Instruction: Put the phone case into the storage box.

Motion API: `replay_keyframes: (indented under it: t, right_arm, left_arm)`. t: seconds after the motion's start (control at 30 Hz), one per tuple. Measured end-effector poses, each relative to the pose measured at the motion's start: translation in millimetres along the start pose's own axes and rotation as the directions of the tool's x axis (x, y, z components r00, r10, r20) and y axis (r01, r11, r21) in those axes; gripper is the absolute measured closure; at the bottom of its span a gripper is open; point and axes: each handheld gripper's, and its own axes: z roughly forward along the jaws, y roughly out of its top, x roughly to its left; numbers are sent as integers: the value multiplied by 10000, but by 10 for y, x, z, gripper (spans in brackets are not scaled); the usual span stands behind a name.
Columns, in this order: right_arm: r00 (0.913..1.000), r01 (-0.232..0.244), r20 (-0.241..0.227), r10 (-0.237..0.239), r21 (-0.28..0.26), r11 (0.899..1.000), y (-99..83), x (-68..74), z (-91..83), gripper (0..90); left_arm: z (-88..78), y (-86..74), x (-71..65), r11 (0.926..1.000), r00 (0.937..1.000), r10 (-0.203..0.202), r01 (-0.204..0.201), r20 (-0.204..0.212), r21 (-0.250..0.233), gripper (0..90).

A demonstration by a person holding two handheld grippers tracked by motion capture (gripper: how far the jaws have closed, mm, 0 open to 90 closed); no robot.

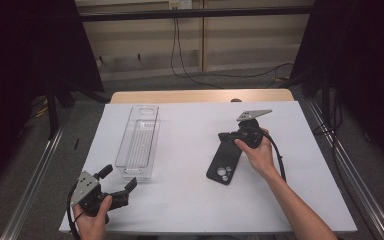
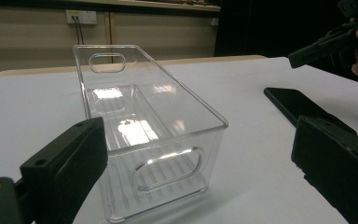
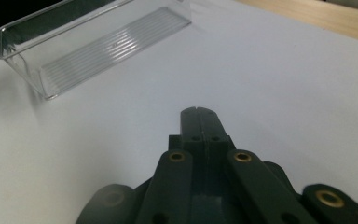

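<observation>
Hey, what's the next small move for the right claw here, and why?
Probably open the right claw and lower it over the phone's top edge. Its jaws are shut with nothing between them, the phone lies flat on the table beside it, and the clear bin stands empty.

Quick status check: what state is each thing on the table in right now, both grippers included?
Clear plastic bin: upright, open top, nothing inside.
Black phone case: flat on the white table, camera cutouts toward the person.
Left gripper: jaws wide open, holding nothing, aimed at the bin's near end.
Right gripper: jaws shut together, nothing seen between them, above the case's far end.
</observation>
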Motion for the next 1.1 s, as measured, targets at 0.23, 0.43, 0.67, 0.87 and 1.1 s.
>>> replay_keyframes:
  t: [0.23, 0.43, 0.67, 0.87, 1.1]
  right_arm:
    - [10000, 69, 62, -76, 1091, 9940, 95, -56, 72, 900]
    - [9994, 271, 149, -308, 2038, 9786, 206, -112, 140, 900]
    - [9973, 625, 158, -719, 3349, 9402, 343, -125, 289, 900]
    - [9971, 663, 75, -755, 3972, 9153, 337, -136, 464, 900]
    - [9976, 539, 147, -673, 4424, 8952, 251, -187, 576, 900]
  left_arm:
    - [-9, 0, 4, 10000, 10000, -49, 49, -15, -50, 35]
    - [-6, -1, 3, 10000, 10000, -64, 64, -8, -52, 35]
    - [-12, -5, 5, 9999, 9999, -154, 154, 65, -55, 35]
    - [-15, -2, 10, 9999, 9999, -121, 121, 64, -69, 35]
    - [-20, 1, 11, 9999, 9999, -94, 95, 39, -77, 35]
